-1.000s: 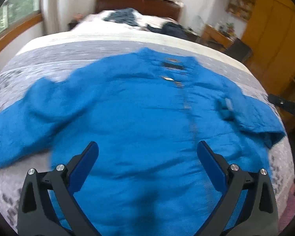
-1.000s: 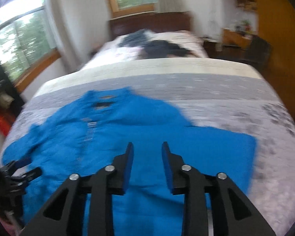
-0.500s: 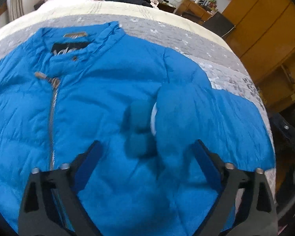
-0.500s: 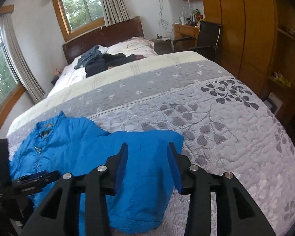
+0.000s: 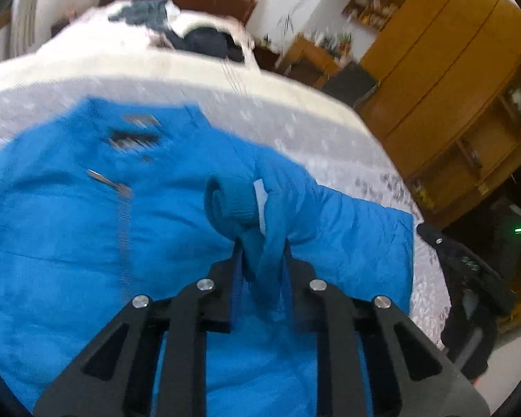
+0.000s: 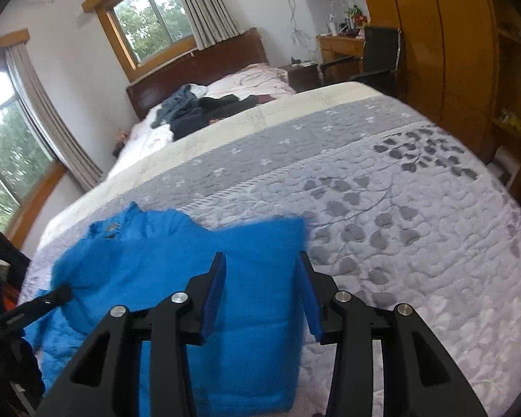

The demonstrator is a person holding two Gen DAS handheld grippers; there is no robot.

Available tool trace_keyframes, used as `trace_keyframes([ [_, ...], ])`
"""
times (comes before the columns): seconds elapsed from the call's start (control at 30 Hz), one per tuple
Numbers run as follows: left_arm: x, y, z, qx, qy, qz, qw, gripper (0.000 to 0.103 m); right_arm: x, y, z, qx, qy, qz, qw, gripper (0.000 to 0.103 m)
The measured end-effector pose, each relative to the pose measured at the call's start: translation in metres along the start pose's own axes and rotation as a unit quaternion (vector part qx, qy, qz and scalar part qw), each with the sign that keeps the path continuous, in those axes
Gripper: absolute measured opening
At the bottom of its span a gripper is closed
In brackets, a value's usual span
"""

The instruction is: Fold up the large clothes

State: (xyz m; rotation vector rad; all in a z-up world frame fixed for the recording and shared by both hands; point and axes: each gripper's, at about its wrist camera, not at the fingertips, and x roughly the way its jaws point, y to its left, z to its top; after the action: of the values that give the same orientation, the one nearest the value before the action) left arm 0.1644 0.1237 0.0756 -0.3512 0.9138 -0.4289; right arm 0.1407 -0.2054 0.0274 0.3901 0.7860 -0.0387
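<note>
Half a second earlier my left gripper (image 5: 262, 253) was spread wide over the blue jacket (image 5: 69, 243); now it was clenched on the jacket's sleeve cuff (image 5: 231, 206), the ribbed knit end curled up just past the fingertips with a white tag (image 5: 259, 205) beside it. The cuff had lain loose on the chest before; now the fabric ran bunched down between my jaws. My right gripper (image 6: 262, 260) had gone from a narrow gap to wider apart, released, holding nothing, above the jacket's folded-in sleeve side (image 6: 260, 278).

The jacket lay front up on the bed quilt (image 6: 399, 226), toward the near edge and the left side of the bed in the right wrist view, collar pointing at the headboard (image 6: 198, 69). Zipper (image 5: 123, 229) ran down the middle, closed as far as I could tell.

Labels: a dark patch inside the collar (image 5: 135, 137) and a small metal tab (image 5: 107, 182) near the zipper top, both motion-blurred, no writing readable. White tag also unreadable.

Dark clothes pile (image 6: 205, 107) sat at the far end of the bed by the headboard.
</note>
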Motion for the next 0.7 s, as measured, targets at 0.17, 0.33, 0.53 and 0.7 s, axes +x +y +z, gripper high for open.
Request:
trace_keyframes([
  [0.17,-0.056,0.057,0.001,-0.022,-0.039,0.026,0.9987,0.018,0.012,0.014,-0.006,-0.004,0.028,0.078,0.997,0.057],
  [0.33,-0.074,0.109,-0.001,-0.05,-0.057,0.091,0.993,0.017,0.023,0.035,-0.016,-0.022,0.05,0.133,0.99,0.059],
  [0.53,-0.061,0.165,-0.012,-0.076,-0.013,0.134,0.988,0.018,0.067,0.05,-0.036,-0.043,0.11,0.08,0.99,0.06],
  [0.7,-0.05,0.189,-0.023,-0.089,-0.003,0.136,0.9867,0.028,0.092,0.051,-0.051,-0.045,0.142,0.065,0.987,0.057],
])
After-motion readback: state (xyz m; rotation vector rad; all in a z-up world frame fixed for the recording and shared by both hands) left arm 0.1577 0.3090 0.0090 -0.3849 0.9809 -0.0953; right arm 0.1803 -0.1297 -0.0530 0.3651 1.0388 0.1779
